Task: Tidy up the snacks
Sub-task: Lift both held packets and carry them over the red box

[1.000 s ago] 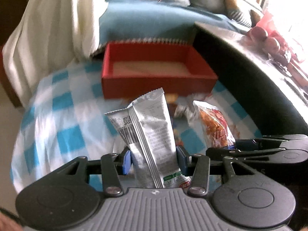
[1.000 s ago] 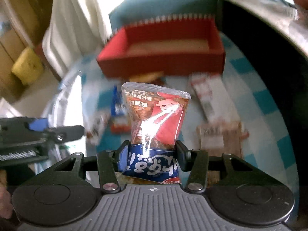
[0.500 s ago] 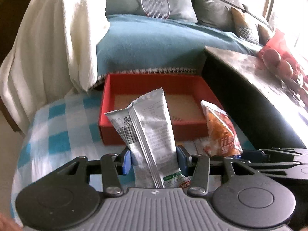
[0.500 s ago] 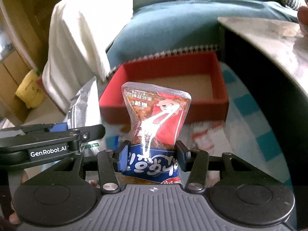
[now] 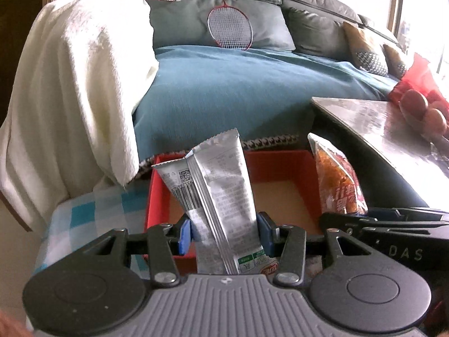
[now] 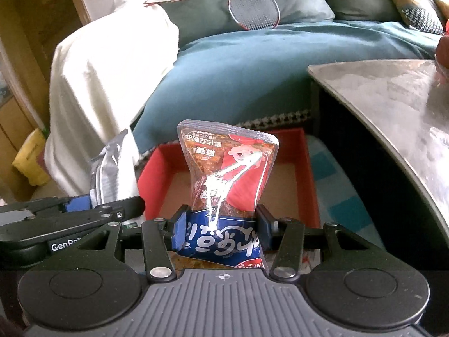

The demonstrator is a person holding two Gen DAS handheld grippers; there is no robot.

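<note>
In the left wrist view, the left claw [image 5: 224, 231] is closed on a silver snack wrapper [image 5: 216, 193], which is pinched between the blue pads [image 5: 184, 234] and stands upright, its crimped top edge reaching the middle of the frame. In the right wrist view, the right claw [image 6: 221, 229] is clamped on a red and blue snack pouch [image 6: 227, 179], held by its blue lower band with the clear-edged top pointing up.

The red box [image 5: 280, 158] is seen directly behind both packets, at lower centre of each view, its pale brown floor bare where visible. A second ago the box lay further up the frame, with loose snacks scattered on the blue-checked cloth [image 5: 81, 210] in front of it; those snacks are now lost from sight beneath the claws, and both packets are framed over the box's near wall. More of the background is exposed than before: the teal sofa cover [image 5: 238, 90], a white blanket [image 5: 75, 98] at the left and a badminton racket [image 5: 230, 26] leaning on the cushions at the top. The grip on each packet is unchanged. A dark surface [image 6: 393, 106] with a shiny top fills the right side.
</note>
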